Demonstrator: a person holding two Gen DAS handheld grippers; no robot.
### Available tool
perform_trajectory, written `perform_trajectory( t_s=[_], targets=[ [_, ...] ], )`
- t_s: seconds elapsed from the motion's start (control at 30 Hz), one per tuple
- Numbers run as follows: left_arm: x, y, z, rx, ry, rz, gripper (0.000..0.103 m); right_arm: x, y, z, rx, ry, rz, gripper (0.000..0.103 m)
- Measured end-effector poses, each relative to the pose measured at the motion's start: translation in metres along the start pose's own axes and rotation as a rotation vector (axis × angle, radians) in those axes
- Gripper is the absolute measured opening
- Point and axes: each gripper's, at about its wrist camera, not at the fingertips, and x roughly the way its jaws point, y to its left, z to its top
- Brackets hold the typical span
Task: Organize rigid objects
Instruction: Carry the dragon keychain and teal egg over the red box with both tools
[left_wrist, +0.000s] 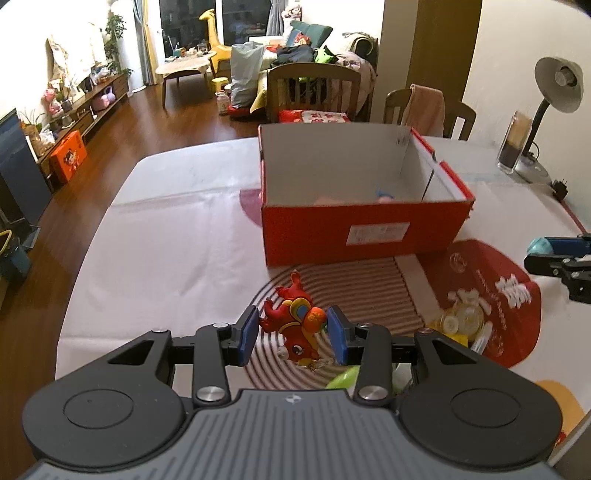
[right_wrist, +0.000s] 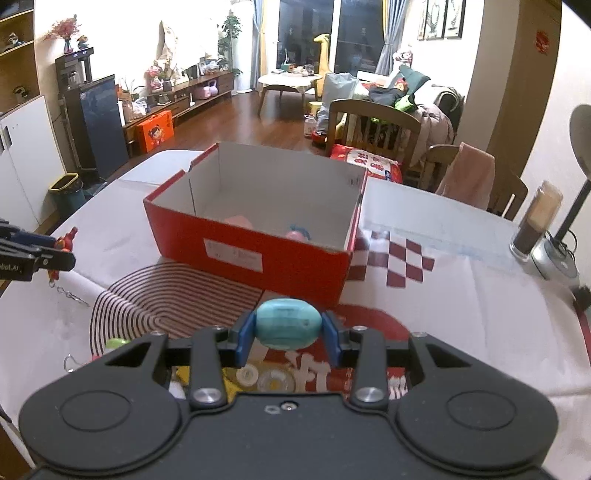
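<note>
My left gripper (left_wrist: 292, 334) is shut on a red and orange toy figure (left_wrist: 295, 325) and holds it above the striped mat, in front of the open red box (left_wrist: 364, 230). My right gripper (right_wrist: 288, 336) is shut on a teal egg-shaped object (right_wrist: 288, 324), in front of the same red box (right_wrist: 255, 254). The box holds pink and blue items (right_wrist: 295, 232). Each gripper shows at the edge of the other's view: the right one (left_wrist: 554, 254) and the left one (right_wrist: 37, 251).
Yellow and white round pieces (left_wrist: 461, 321) and a green object (left_wrist: 343, 378) lie on the tablecloth below the grippers. A metal hook (right_wrist: 72, 295) lies at the left. A glass jar (right_wrist: 535, 221) and desk lamp (left_wrist: 554, 96) stand at the table's far right. Chairs stand behind the table.
</note>
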Motion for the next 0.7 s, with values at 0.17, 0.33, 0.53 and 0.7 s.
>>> perform_trajectory(
  t_s=[0.17,0.33,0.53,0.7],
  targets=[
    [0.008,-0.004,0.026,0.000,-0.004,-0.015,0.040,0.009,-0.007,0.017,-0.020,-0.009,0.005,0.038],
    [0.015,-0.011,0.056,0.020,-0.026,-0.019,0.040,0.021,-0.013,0.038,-0.048,-0.022,0.004,0.038],
    [0.029,-0.017,0.092,0.028,-0.049,-0.017,0.040,0.042,-0.015,0.063,-0.103,-0.025,0.001,0.038],
    [0.047,-0.021,0.117,0.042,-0.053,-0.006,0.040,0.063,-0.014,0.082,-0.137,-0.026,0.011,0.038]
  ],
)
